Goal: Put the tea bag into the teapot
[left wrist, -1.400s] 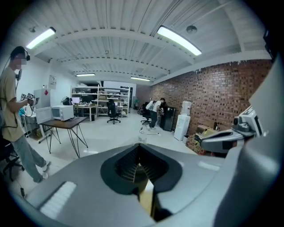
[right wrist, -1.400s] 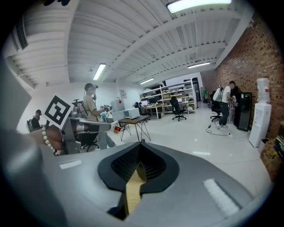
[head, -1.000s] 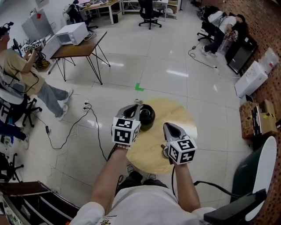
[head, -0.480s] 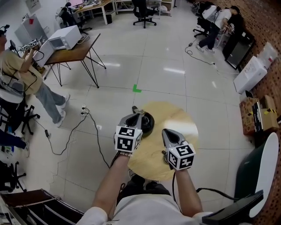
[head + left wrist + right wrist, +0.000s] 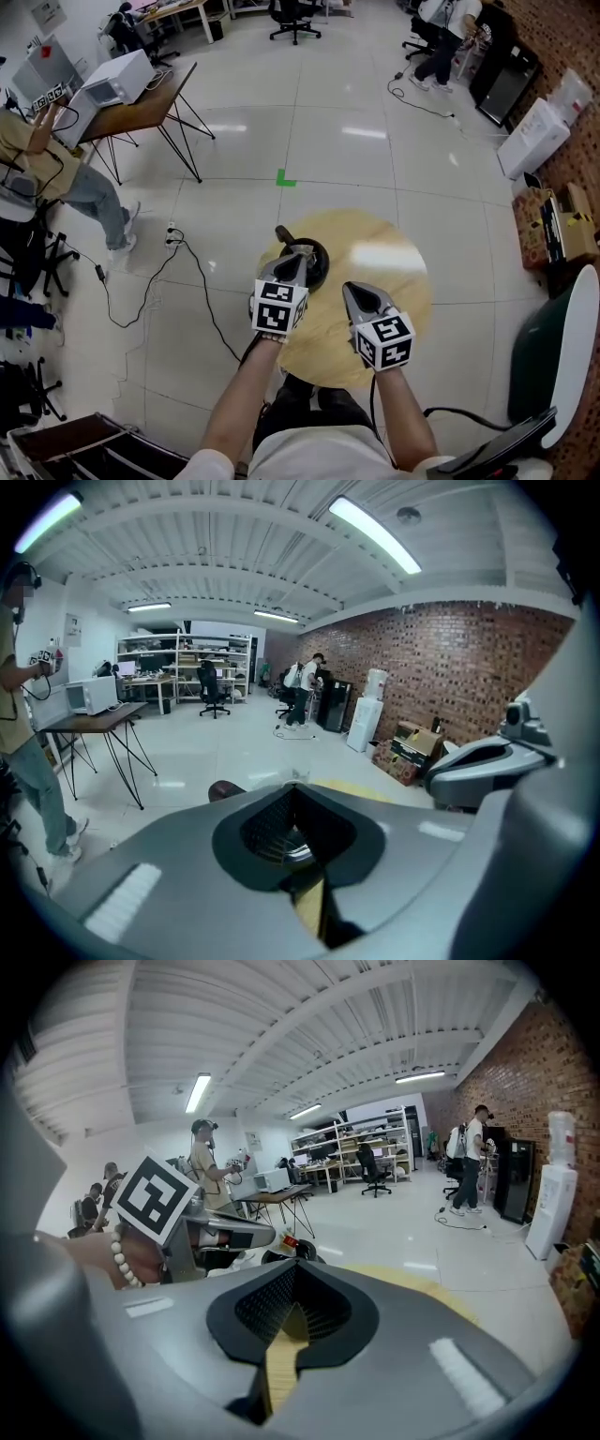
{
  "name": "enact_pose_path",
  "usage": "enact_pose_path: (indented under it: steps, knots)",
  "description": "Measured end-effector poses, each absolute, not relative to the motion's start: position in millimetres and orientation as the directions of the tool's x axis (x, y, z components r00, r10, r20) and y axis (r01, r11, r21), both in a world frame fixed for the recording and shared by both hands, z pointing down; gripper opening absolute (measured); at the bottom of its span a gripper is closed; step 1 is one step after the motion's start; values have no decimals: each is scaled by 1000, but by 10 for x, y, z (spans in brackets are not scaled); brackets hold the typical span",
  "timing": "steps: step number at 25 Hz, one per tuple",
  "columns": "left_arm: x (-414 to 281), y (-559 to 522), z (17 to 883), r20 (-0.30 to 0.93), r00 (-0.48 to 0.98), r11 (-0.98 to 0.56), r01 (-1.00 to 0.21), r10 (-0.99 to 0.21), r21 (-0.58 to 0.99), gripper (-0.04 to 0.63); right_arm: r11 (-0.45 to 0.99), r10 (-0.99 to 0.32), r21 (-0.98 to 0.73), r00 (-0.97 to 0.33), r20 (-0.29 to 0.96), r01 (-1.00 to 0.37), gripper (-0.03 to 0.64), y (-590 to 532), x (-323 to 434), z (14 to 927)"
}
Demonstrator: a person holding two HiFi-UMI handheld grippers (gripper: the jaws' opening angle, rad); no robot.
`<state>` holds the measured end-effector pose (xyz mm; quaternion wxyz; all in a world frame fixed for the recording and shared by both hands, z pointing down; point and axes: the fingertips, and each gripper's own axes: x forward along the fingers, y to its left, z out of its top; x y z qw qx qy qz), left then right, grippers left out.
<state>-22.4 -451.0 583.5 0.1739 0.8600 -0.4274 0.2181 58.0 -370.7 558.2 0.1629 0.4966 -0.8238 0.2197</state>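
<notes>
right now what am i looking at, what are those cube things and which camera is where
No robot: a person holds a grey two-jaw gripper in each hand; the black-and-white marker cubes are part of them. One picture comes from a camera on the person's head, looking down. The other two come from cameras riding on each gripper, looking along its jaws. On the round wooden table sits a black teapot. The left gripper is over the teapot, jaws closed on what looks like a tea bag with a small red tag. The right gripper is shut and empty.
</notes>
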Motion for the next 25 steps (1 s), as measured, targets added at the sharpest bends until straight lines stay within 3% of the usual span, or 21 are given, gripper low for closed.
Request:
enact_pose_path:
  steps: [12, 17, 25]
  knots:
    - [-166, -4515, 6097, 560, 544, -583, -802, -625, 130, 20, 377, -753, -219, -435, 494, -900, 2, -3700, 633, 5678]
    - [-158, -4513, 6049, 539, 554, -578, -803, -635, 143, 71, 379, -753, -220, -438, 491, -899, 2, -3659, 631, 5654]
    - [-256, -4369, 5739, 484, 550, -545, -822, -681, 166, 73, 389, -760, -215, -444, 475, -896, 2, -3616, 701, 5526]
